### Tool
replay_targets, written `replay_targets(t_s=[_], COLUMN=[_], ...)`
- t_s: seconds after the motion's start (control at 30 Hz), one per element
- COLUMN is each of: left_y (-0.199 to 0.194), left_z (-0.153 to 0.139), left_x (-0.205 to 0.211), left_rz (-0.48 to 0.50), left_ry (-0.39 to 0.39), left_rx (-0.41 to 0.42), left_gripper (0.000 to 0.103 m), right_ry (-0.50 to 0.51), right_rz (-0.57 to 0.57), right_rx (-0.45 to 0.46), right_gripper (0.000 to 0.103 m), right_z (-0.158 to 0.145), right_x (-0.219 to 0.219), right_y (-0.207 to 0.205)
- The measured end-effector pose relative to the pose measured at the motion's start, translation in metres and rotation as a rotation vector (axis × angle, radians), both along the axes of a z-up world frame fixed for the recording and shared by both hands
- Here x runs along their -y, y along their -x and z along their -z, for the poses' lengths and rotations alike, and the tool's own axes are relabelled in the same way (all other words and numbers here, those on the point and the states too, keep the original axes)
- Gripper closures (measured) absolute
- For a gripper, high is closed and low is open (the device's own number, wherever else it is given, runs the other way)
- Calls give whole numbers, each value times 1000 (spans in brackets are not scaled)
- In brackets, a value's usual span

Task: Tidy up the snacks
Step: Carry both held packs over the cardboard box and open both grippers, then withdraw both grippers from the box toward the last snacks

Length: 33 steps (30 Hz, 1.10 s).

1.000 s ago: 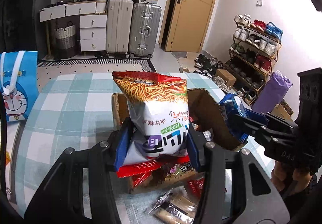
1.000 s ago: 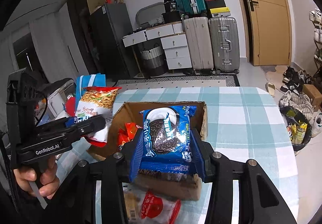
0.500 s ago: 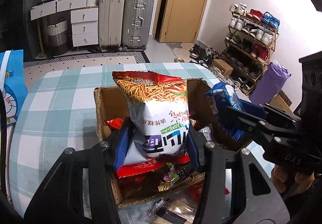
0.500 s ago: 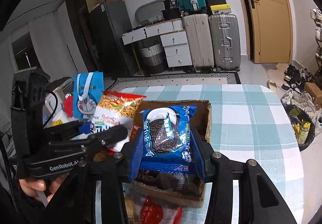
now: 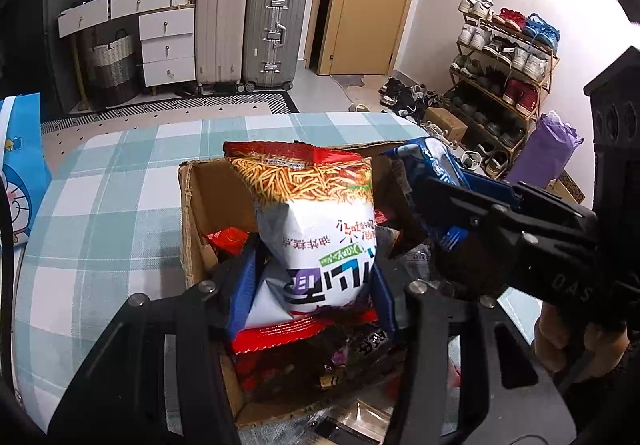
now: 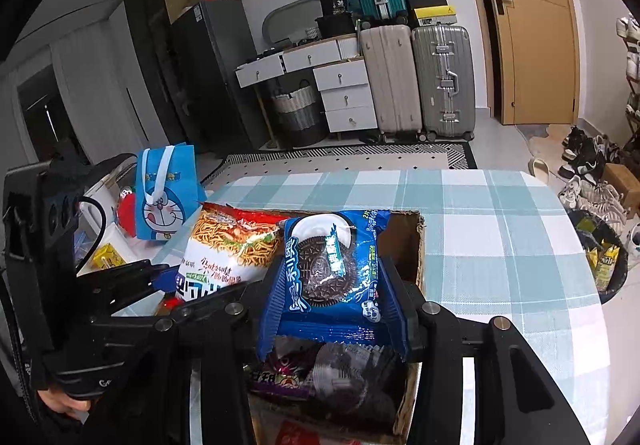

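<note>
Above the open cardboard box (image 5: 188, 213), the noodle-snack bag (image 5: 316, 229) is pinched upright in the left gripper (image 5: 310, 297); the Oreo packet (image 6: 332, 273) is clamped likewise in the right gripper (image 6: 332, 309). Both are held side by side; a straight drop is judged sufficient.

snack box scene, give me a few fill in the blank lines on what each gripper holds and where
1. The left gripper is shut on a bag of fried noodle snack whose top band is ____ in colour.
2. The right gripper is shut on a blue pack that pictures a ____ sandwich cookie.
3. Both packs are held above an open ____ box.
4. The box stands on a tablecloth with a ____ pattern.

Missing words: red; black; cardboard; checked
</note>
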<state>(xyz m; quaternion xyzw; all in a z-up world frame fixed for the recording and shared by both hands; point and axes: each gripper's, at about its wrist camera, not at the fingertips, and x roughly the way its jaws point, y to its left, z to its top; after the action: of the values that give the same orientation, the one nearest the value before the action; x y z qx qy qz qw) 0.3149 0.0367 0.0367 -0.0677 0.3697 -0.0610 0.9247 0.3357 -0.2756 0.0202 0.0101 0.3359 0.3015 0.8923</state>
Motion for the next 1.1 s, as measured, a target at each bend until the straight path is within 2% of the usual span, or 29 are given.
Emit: replay_targets(t_s=[0.2, 0.33, 0.43, 0.47, 0.53, 0.57, 0.63, 0.77, 0.8, 0.93, 1.1], left_y=[-6, -9, -7, -5, 4, 9, 20, 43, 49, 77, 107], left_z=[6, 8, 7, 5, 1, -2, -5, -9, -10, -8, 6], left_x=[-2, -6, -8, -8, -7, -7, -6, -8, -8, -16, -22], left_rz=[-14, -33, -24, -20, -25, -28, -23, -30, -40, -92, -115], left_ry=[-15, 0, 24, 25, 8, 2, 5, 7, -2, -7, -13], left_rx=[0, -7, -18, -16, 5, 12, 18, 26, 27, 33, 3], left_gripper=[56, 54, 41, 30, 22, 20, 19, 10, 2, 1, 1], right_ry=[1, -18, -1, -1, -5, -11, -19, -3, -1, 36, 157], right_rz=[12, 30, 41, 46, 50, 53, 62, 88, 94, 83, 56], right_rx=[-10, 17, 32, 36, 40, 44, 37, 16, 4, -21, -16], right_gripper=[58, 56, 49, 48, 28, 23, 3, 1, 1, 1, 1], right_z=[6, 4, 0, -2, -5, -7, -10, -12, -11, -8, 9], right_x=[0, 3, 7, 10, 17, 22, 33, 51, 55, 58, 54], right_y=[-9, -8, -6, -3, 3, 7, 15, 27, 30, 44, 69])
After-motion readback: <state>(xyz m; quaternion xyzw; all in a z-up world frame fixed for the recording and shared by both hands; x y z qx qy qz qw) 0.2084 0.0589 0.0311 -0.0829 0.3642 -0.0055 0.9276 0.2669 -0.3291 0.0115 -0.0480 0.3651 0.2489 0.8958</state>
